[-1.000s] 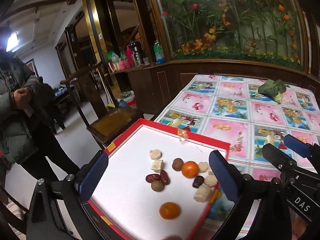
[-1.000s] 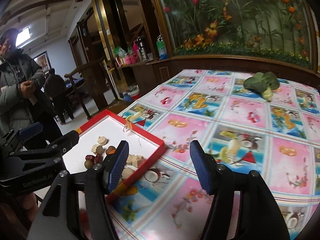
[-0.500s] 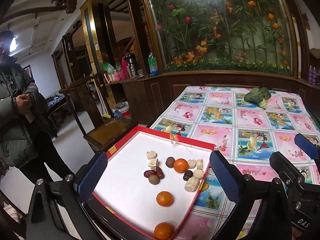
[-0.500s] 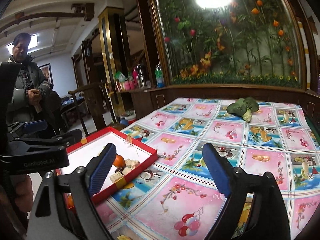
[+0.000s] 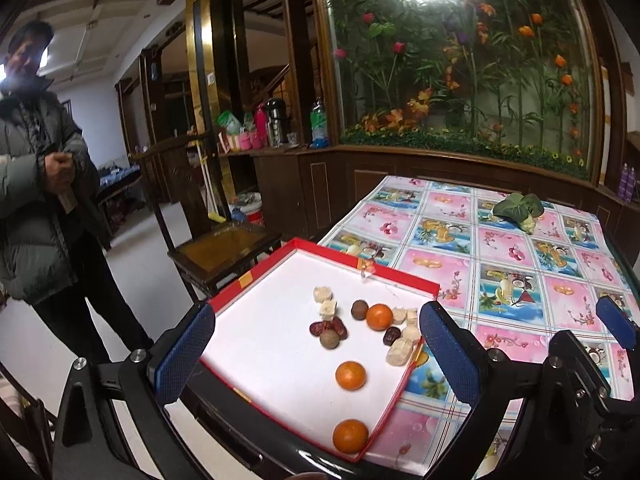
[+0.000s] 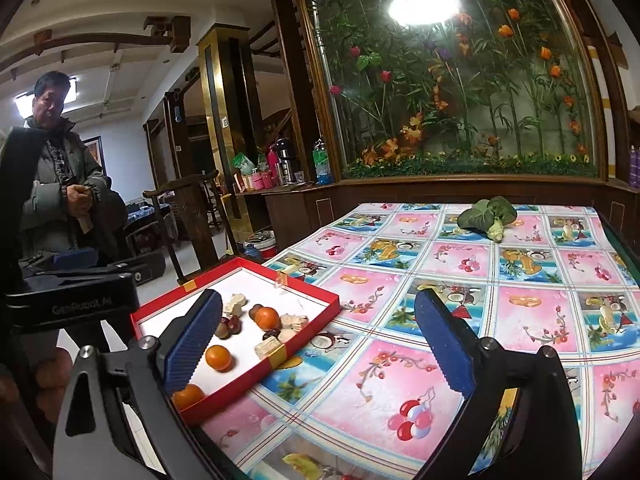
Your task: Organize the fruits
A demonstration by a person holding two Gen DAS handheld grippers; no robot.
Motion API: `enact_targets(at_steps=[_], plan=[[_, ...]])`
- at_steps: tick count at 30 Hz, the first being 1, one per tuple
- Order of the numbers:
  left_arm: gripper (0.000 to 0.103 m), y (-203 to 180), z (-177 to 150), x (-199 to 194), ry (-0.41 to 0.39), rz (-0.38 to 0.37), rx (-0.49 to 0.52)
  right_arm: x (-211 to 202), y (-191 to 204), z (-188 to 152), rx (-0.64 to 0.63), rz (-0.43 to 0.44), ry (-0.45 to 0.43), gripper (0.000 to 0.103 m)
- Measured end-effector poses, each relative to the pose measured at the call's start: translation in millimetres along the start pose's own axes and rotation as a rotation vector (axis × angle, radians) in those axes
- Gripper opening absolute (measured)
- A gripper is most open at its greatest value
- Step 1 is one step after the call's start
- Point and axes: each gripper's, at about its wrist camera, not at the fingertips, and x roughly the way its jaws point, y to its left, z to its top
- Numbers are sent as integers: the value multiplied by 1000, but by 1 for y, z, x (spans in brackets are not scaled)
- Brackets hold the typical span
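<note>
You are holding the left hand-held gripper with its blue-padded jaws spread wide and nothing between the pads; it is hovering over the shallow red-rimmed cardboard tray with a white floor. Your right hand-held gripper is opening at this moment, jaws already far apart, with only air between them; it is hanging above the bench covered in a pink-and-blue fruit-print oilcloth.

The tray is sitting at the bench's left corner, partly overhanging the edge. Three small round orange tangerines are lying inside it: one at the near corner, one mid-floor, one further back among the other pieces. Around that far tangerine, dark red dates, two brown round longans and pale cream-coloured chunks are clustering, several touching one another.

A dark green leafy vegetable with a pale stalk is lying well apart on the far side of the bench. A person in a grey padded jacket is standing left of the tray.
</note>
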Motion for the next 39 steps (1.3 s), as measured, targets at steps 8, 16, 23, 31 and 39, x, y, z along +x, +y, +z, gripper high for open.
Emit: enact_targets(at_steps=[8,16,23,31,39], plan=[[102,11,-9,8,38,-5,-27,-12,13,2,-4,-9,-17,97],[102,14,-14,13,31,0,11,-8,22,0,-17,-10,-6,98],[102,20,-17,21,44,-6,16,2,28,-2,-6,-4,17,98],[102,25,-21,31,64,-24,20,10,33,-2,-4,-3,35,98],[102,33,-22,38,78,-29,8,19,44,-3,-38,-14,46,98]])
